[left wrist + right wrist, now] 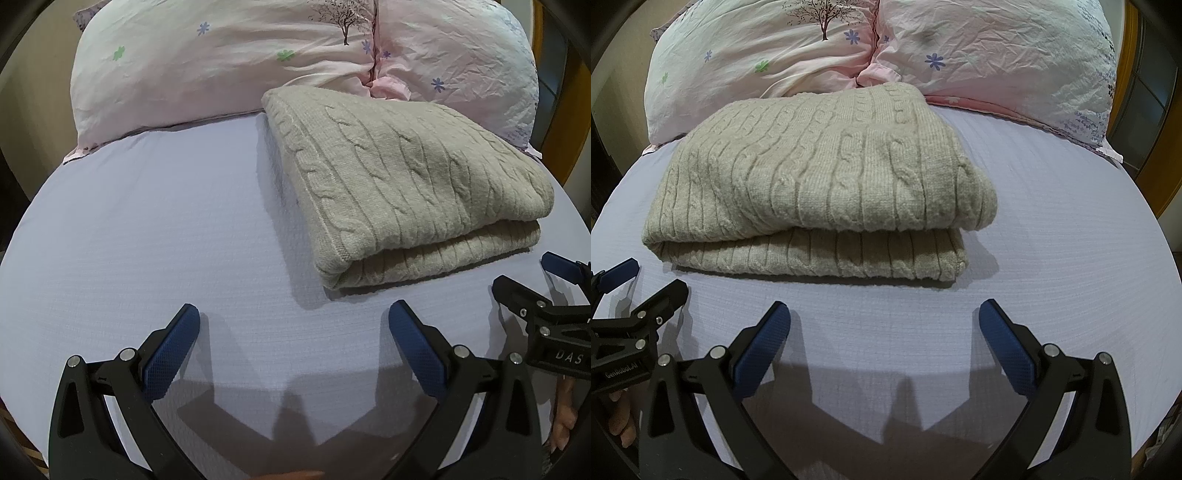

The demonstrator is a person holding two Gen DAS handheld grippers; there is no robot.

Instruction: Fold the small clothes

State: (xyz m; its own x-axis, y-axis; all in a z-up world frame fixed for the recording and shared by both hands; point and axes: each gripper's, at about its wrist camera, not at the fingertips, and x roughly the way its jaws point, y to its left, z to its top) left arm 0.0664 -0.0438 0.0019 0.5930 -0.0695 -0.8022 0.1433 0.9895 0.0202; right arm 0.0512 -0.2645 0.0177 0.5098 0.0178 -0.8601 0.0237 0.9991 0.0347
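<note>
A beige cable-knit sweater lies folded in a thick rectangle on the lavender bed sheet; it also shows in the right wrist view. My left gripper is open and empty, just above the sheet, in front of and left of the sweater's near corner. My right gripper is open and empty, in front of the sweater's folded near edge. Each gripper shows at the edge of the other's view: the right gripper, the left gripper.
Two pink floral pillows lie against the head of the bed behind the sweater. The lavender sheet spreads to the left and right of the sweater. A wooden frame stands at the far right.
</note>
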